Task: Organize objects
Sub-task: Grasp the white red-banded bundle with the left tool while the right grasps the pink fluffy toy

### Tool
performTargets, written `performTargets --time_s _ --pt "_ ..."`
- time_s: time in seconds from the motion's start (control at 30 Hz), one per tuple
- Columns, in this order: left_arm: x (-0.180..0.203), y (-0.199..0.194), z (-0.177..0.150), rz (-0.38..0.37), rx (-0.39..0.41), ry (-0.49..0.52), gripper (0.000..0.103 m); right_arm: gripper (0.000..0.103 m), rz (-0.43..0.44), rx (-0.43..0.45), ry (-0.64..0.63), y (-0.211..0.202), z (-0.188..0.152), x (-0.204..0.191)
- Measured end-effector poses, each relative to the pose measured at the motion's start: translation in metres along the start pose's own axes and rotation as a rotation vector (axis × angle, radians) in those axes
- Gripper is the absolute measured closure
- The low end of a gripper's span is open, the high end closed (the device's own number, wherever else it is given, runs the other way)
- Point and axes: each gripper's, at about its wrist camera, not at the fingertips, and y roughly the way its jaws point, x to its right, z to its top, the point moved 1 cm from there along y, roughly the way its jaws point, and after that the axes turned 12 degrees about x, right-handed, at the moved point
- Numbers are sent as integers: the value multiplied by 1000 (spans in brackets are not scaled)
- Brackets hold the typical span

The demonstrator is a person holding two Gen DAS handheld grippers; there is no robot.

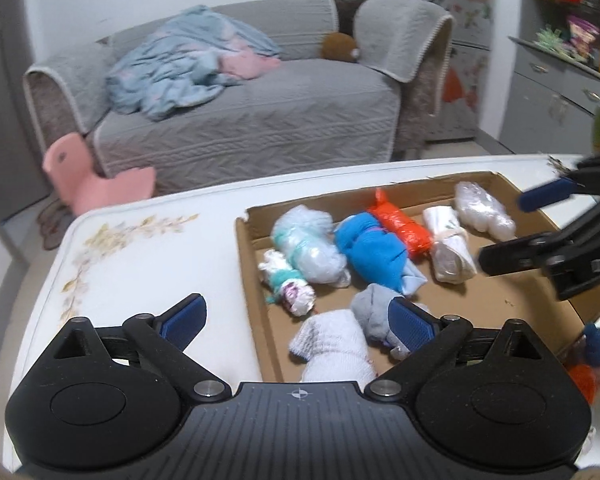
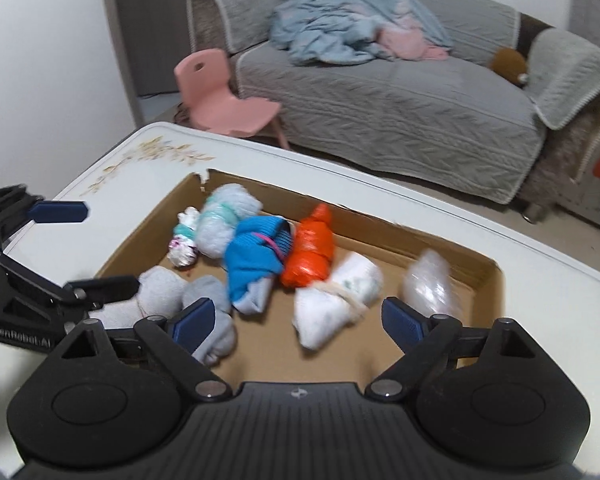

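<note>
- Your left gripper (image 1: 296, 322) fills the bottom of the left wrist view with its jaws spread wide and nothing pinched; one blue pad hangs over the white table (image 1: 148, 248), the other over the cardboard tray (image 1: 500, 304).
- Between those jaws, at 6 o'clock in the tray, lies a white sock roll (image 1: 332, 346), with a grey sock roll (image 1: 374, 316) touching it at its 2 o'clock side.
- Further up the tray you see a row of bundles: a pale plastic bundle (image 1: 308, 248) at 10 o'clock, a blue cloth roll (image 1: 370, 250) beside it, an orange bundle (image 1: 400, 226), a white tied roll (image 1: 450, 244) and a clear plastic bundle (image 1: 484, 210) at 1 o'clock.
- A small white and teal bundle (image 1: 286, 284) sits just beside the pale one.
- Your right gripper (image 1: 512, 228) reaches in from 3 o'clock, jaws apart, holding nothing.
- In the right wrist view your right gripper (image 2: 298, 322) stands open over the tray's (image 2: 452, 240) near half, empty.
- The white tied roll (image 2: 336, 300) lies between its pads without touching either; the clear plastic bundle (image 2: 426, 284) is at 2 o'clock, blurred.
- The grey sock roll (image 2: 216, 320) sits behind its left pad, the white sock roll (image 2: 156, 292) at 9 o'clock.
- Your left gripper (image 2: 96, 248) comes in from 9 o'clock, open, its lower finger just beside the white sock roll.
</note>
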Motion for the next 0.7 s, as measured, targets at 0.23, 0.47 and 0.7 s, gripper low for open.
performTargets --time_s 0.23,0.47,0.7 --pt "10 -28 -1 34 19 -21 4 12 -35 31 73 -27 -13 11" --pt "12 -60 -18 55 33 -19 4 10 -50 68 109 -55 -31 16" --pt "1 -89 -42 88 53 -60 4 10 -72 94 159 -75 -53 20"
